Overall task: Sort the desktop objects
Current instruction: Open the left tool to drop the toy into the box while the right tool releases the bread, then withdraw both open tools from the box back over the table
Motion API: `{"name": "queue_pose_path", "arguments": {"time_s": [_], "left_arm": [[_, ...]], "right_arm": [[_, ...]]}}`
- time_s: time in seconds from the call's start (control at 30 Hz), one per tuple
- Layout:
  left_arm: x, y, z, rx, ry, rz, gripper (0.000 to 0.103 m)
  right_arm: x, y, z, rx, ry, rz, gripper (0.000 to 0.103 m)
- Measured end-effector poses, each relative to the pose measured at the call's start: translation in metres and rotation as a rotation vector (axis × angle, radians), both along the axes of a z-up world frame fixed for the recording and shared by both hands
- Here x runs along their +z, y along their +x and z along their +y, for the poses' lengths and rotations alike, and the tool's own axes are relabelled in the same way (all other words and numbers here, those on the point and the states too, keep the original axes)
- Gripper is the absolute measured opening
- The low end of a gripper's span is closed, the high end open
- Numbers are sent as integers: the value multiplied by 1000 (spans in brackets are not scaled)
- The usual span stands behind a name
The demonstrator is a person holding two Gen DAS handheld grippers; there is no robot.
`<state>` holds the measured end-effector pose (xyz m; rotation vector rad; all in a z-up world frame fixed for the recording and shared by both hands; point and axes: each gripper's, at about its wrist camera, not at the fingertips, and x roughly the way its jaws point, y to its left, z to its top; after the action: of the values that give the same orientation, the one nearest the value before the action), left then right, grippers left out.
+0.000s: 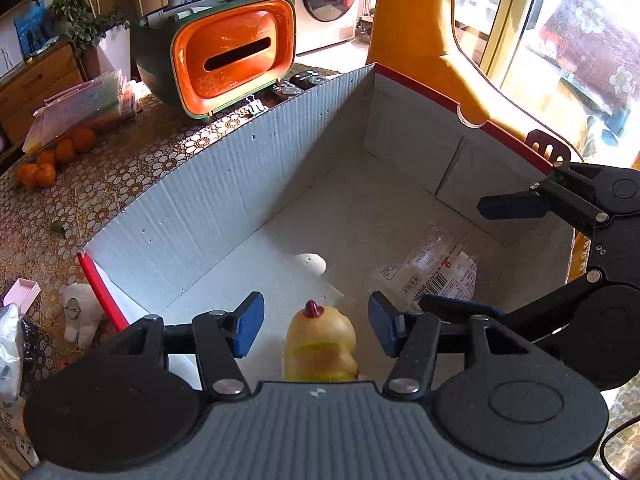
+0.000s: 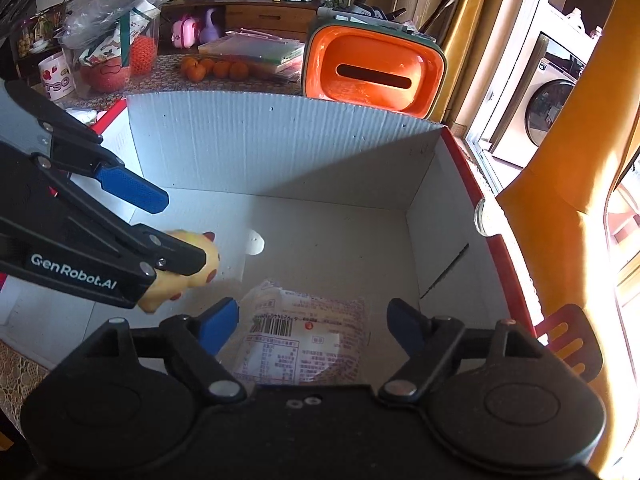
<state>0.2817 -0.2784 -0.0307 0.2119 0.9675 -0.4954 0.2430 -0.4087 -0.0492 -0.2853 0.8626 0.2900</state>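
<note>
An open white cardboard box (image 1: 220,208) (image 2: 280,140) with red outer sides fills both views. On its floor lies a yellow rubber toy (image 1: 320,344) (image 2: 168,294) with red spots. My left gripper (image 1: 316,326) (image 2: 160,224) hangs just above it, open, the blue pads on either side of the toy and clear of it. A clear plastic packet (image 1: 436,276) (image 2: 304,336) with a barcode lies flat on the floor beside the toy. Over it my right gripper (image 2: 312,324) (image 1: 480,254) is open wide, with nothing pressed between its pads.
Behind the box an orange-and-green tissue holder (image 1: 232,56) (image 2: 372,68) stands on the patterned tablecloth. Oranges (image 1: 52,160) (image 2: 216,68), plastic cases, a binder clip (image 1: 256,106) and remotes (image 1: 304,80) lie around it. A white plush toy (image 1: 80,312) sits left of the box.
</note>
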Motion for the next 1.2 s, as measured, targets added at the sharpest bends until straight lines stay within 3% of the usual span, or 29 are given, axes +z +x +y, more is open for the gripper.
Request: {"name": "queue_pose_path", "arguments": {"time_s": [0.07,0.33,0.43,0.53,0.93,1.2], "left_arm": [[5,-4,1,-4,-14,-14,65],[26,-20,14,10,-76,-54,65],[33,-27,20,21,-87,-84,78],[39,-31,28,42,-103,-101,80],[58,-57,56,61,-170,-150,87],[68,-93,98,115,-164,-227,87]], "right_arm": [[3,-3,-2,0,5,-10,88],[15,-16,-5,-21,36,-47,93],[20,-21,-6,-31,61,-63,94],[25,-26,-4,-32,81,-85,101],[50,-56,1,-42,140,-147,101],[73,-80,17,-43,212,-195,101]]}}
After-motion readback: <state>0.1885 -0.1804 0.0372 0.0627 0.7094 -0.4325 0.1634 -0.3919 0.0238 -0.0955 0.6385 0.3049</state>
